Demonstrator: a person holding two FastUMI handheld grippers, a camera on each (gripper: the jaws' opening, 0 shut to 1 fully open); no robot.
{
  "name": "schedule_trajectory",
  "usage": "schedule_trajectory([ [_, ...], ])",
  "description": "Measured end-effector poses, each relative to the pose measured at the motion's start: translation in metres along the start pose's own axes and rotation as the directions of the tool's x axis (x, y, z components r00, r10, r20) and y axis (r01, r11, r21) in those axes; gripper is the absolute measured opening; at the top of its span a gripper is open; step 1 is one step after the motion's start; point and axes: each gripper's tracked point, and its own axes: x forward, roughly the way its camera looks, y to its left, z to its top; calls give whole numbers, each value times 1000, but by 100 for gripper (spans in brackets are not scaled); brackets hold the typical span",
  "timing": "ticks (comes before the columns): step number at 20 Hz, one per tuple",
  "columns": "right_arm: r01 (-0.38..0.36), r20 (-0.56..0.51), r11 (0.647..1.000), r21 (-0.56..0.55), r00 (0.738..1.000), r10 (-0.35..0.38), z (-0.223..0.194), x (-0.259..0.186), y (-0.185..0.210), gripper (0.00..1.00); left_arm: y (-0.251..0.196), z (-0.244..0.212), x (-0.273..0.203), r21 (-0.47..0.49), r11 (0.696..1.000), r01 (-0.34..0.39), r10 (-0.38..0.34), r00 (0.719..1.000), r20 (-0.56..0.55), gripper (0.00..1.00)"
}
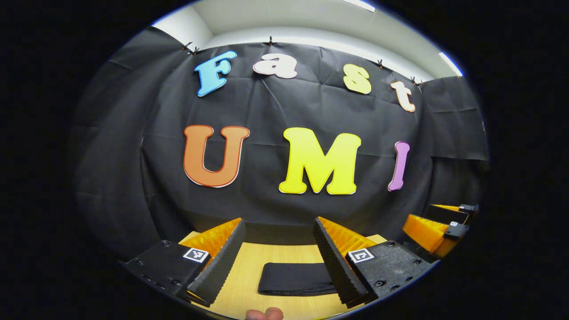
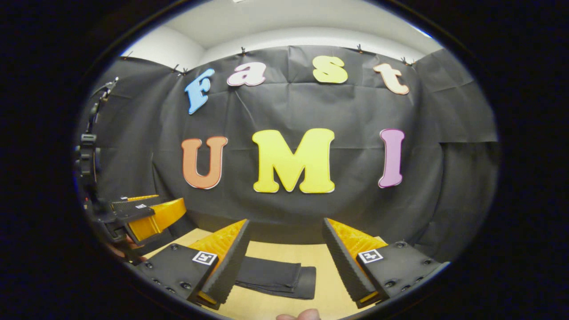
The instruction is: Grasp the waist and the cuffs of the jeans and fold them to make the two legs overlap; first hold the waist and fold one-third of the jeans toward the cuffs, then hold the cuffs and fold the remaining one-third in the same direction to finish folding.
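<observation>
Jeans (image 1: pixel 297 278) lie folded into a compact dark rectangle on the light wood-grain table (image 1: pixel 249 271), near the far edge where the black cloth wall drops behind it. In the left gripper view the bundle's right end is hidden behind that gripper's right finger; in the right gripper view its left end is hidden behind the right gripper's left finger, and there the fold reads as two stacked layers, the upper one stopping short of the lower at the right. Fabric is matte, so dark that seams, waist and cuffs cannot be told apart. Left gripper (image 1: pixel 278 258): fingers spread wide, nothing between them, held above the table with the jeans seen in the gap; pads are ribbed, sawtooth in profile. Right gripper (image 2: pixel 284 262): likewise spread and empty, same ribbed pads, held clear of the cloth. Each gripper appears at the far side edge of the other's view, cut off by the rim, jaw state not readable from there. A fingertip (image 1: pixel 265 314) shows at the bottom edge of each view, mostly cut off.
</observation>
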Motion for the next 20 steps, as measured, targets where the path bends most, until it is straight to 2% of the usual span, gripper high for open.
schedule_trajectory([
  [1,-7,-3,1000,-2,1000,7,-2,-4,5,94,4,-1,-9,3,1000,-13,13,1000,1,98],
  [2,-2,1,1000,-6,1000,2,-1,-6,6,99,6,-2,-15,10,1000,-23,23,1000,1,98],
  [3,10,9,1000,-11,1000,-10,-1,-10,4,94,11,-3,-22,22,999,-35,35,999,0,98],
  [4,23,26,1000,-15,999,-23,-1,-12,3,94,14,-3,-27,38,998,-51,51,999,4,87],
  [6,43,52,999,-28,998,-41,-3,-18,3,94,17,-3,-36,50,997,-64,64,998,8,87],
  [7,43,57,999,-33,998,-41,-4,-21,5,94,16,-3,-38,60,996,-63,62,998,11,98],
  [8,46,64,998,-32,997,-44,-4,-24,6,94,17,-3,-40,75,995,-67,65,998,18,94],
  [9,46,69,999,-23,997,-45,-2,-25,7,94,17,-1,-40,86,994,-70,68,997,29,100],
  [10,48,76,999,-15,996,-46,0,-26,7,94,16,-1,-40,83,994,-67,65,997,32,87],
  [11,52,86,999,-15,995,-51,3,-27,5,98,16,-2,-42,75,995,-60,58,998,32,100],
  [13,64,101,998,-17,993,-62,6,-25,0,98,17,-3,-41,63,996,-64,63,998,24,98],
  [14,65,104,998,-9,993,-63,8,-24,-1,94,17,-3,-42,64,996,-65,64,998,24,98],
  [16,63,103,998,2,993,-63,11,-22,-2,98,17,-3,-42,66,995,-69,67,997,29,98],
  [20,57,95,998,-1,994,-57,12,-21,-3,94,15,-3,-44,63,997,-52,50,998,24,98],
])
